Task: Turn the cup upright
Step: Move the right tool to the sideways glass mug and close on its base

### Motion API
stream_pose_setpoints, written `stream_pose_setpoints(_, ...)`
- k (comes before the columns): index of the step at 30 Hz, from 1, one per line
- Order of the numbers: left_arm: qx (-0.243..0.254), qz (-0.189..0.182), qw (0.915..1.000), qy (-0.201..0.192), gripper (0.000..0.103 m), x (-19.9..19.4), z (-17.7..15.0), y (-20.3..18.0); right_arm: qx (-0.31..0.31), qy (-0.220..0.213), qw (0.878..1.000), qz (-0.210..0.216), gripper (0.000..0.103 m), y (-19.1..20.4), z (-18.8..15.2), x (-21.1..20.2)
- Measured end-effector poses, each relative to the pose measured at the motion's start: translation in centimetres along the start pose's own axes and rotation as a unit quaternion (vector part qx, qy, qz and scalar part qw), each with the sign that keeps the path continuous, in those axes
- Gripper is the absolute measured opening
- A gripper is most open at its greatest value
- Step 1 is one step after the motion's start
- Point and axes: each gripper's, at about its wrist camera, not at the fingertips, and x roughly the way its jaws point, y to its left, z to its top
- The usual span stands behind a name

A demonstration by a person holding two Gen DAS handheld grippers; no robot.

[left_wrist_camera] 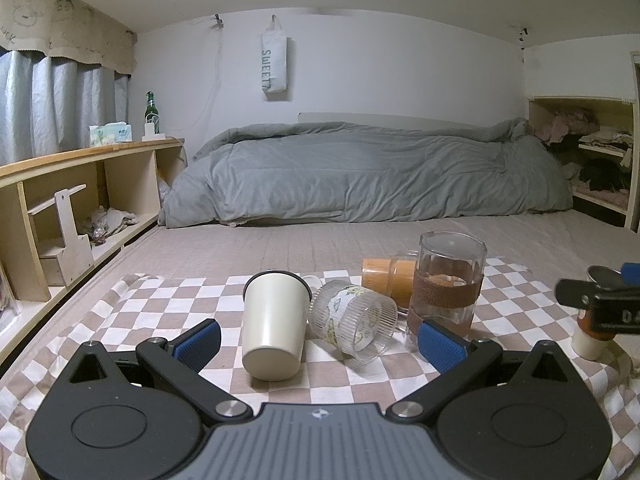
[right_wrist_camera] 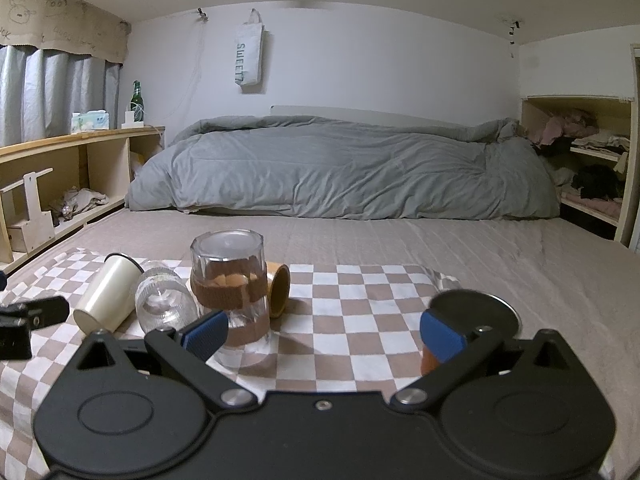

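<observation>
Cream cup [left_wrist_camera: 274, 326] lies on its side, near left on the checkered cloth [left_wrist_camera: 168, 300], touching the ribbed glass [left_wrist_camera: 354, 320]. Looks light, stiff, a bit slick, so I'd pinch it mid-body. Left gripper [left_wrist_camera: 320, 340] and right gripper [right_wrist_camera: 322, 336] are both spread wide, holding nothing.

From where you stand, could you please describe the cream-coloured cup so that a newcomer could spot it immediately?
Find the brown-and-white checkered cloth spread on the bed. At the left end of the cluster of cups on it lies the cream cup, on its side with its base towards the camera. Unlike the ribbed clear glass lying beside it, it is opaque and plain, with a dark rim.
</observation>
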Motion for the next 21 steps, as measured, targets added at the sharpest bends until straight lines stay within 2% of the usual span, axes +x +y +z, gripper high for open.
stream_pose_setpoints(8, -0.008, 0.0, 1.0, 0.002, 0.103, 0.0, -0.2, 0.7, -0.026, 0.0, 0.999, 0.03, 0.103, 1.5, 1.7, 2.9)
stream_pose_setpoints(15, -0.011, 0.0, 0.9999, 0.005, 0.103, 0.3, -0.2, 0.8, -0.012, 0.024, 0.998, 0.062, 0.103, 2.2, 3.8, 7.3)
stream_pose_setpoints(21, -0.02, 0.0, 0.9997, 0.011, 0.103, 0.9, -0.2, 1.4, 0.002, 0.039, 0.994, 0.105, 0.103, 3.6, 5.4, 10.4)
